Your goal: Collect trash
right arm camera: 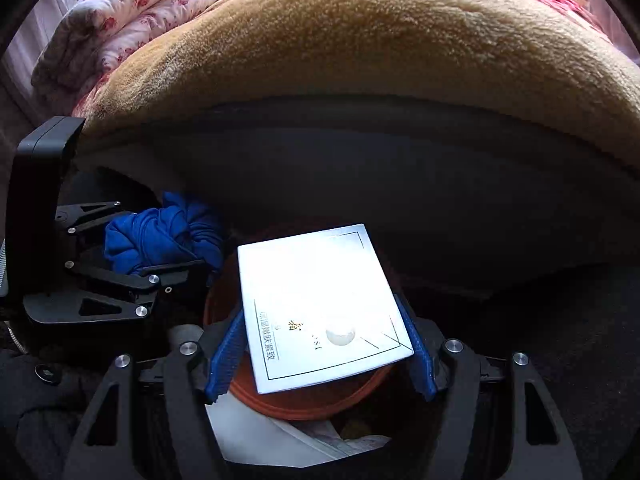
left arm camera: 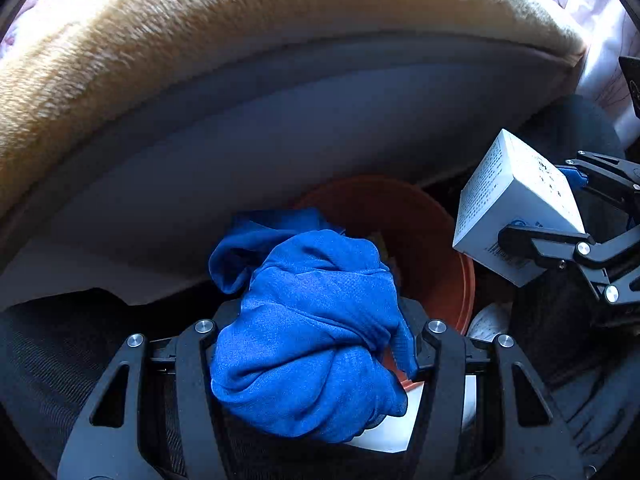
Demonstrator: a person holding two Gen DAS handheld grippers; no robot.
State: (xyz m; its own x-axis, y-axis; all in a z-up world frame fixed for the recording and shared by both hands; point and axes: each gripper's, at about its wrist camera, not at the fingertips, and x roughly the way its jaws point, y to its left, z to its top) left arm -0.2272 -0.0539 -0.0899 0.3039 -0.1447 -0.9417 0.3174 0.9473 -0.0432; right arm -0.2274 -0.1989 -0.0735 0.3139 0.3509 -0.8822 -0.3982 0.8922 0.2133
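My left gripper (left arm camera: 316,344) is shut on a crumpled blue cloth (left arm camera: 312,336), which bulges out between its black fingers. It hangs just over a round orange-brown bin (left arm camera: 424,240) on the dark floor beside the bed. My right gripper (right arm camera: 320,344) is shut on a white printed box (right arm camera: 320,304), its blue pads (right arm camera: 226,354) pressed on both sides. The box hovers over the same bin (right arm camera: 304,406). From the left wrist, the box (left arm camera: 516,208) and right gripper (left arm camera: 560,216) appear at the right. From the right wrist, the cloth (right arm camera: 160,240) and left gripper (right arm camera: 152,256) sit at the left.
A bed with a tan fleece blanket (left arm camera: 240,40) and dark side panel (left arm camera: 280,140) rises right behind the bin. Folded floral quilts (right arm camera: 132,12) lie on the bed at the far left. White paper (right arm camera: 280,444) lies under the bin's near side. Dark floor (right arm camera: 540,340) spreads to the right.
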